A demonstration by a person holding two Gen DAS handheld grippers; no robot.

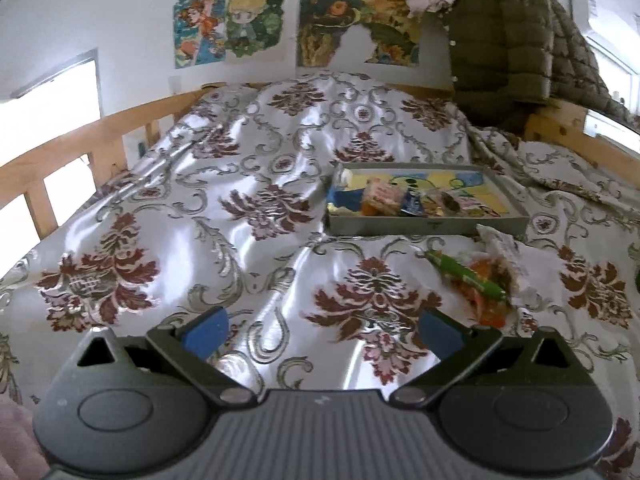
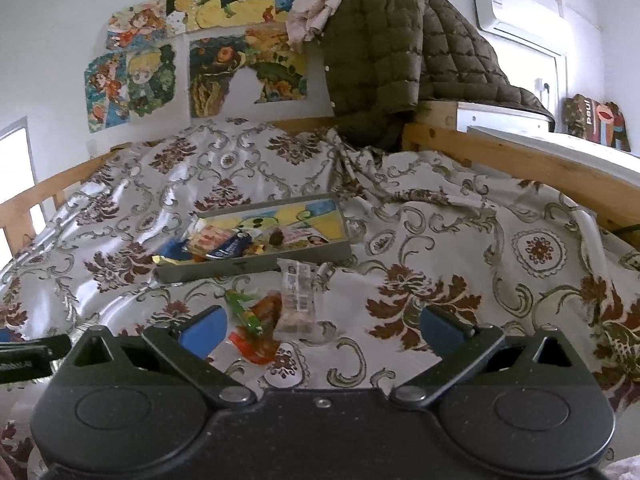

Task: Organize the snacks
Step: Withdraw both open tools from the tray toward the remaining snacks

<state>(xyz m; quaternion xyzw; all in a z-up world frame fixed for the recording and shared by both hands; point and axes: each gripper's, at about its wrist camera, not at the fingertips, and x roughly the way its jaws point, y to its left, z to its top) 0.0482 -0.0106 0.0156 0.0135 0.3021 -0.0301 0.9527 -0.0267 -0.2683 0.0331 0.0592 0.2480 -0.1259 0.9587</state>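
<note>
A shallow grey tray (image 1: 424, 226) (image 2: 256, 270) with a colourful printed bottom lies on the bed and holds several wrapped snacks (image 1: 384, 198) (image 2: 224, 244). In front of it, loose on the bedspread, lie a green stick-shaped packet (image 1: 466, 274) (image 2: 244, 310), an orange packet (image 1: 486, 300) (image 2: 258, 344) and a clear white-labelled packet (image 1: 504, 250) (image 2: 296, 296). My left gripper (image 1: 324, 334) is open, empty, left of these loose snacks. My right gripper (image 2: 322, 332) is open and empty, just short of the loose snacks, which lie near its left finger.
A patterned satin bedspread (image 1: 224, 184) (image 2: 460, 264) covers the bed inside a wooden frame (image 1: 80, 152) (image 2: 520, 160). An olive quilted jacket (image 1: 512, 40) (image 2: 392, 52) hangs over the far bedpost. Posters (image 1: 228, 24) cover the wall. The other gripper's edge (image 2: 28, 354) shows at left.
</note>
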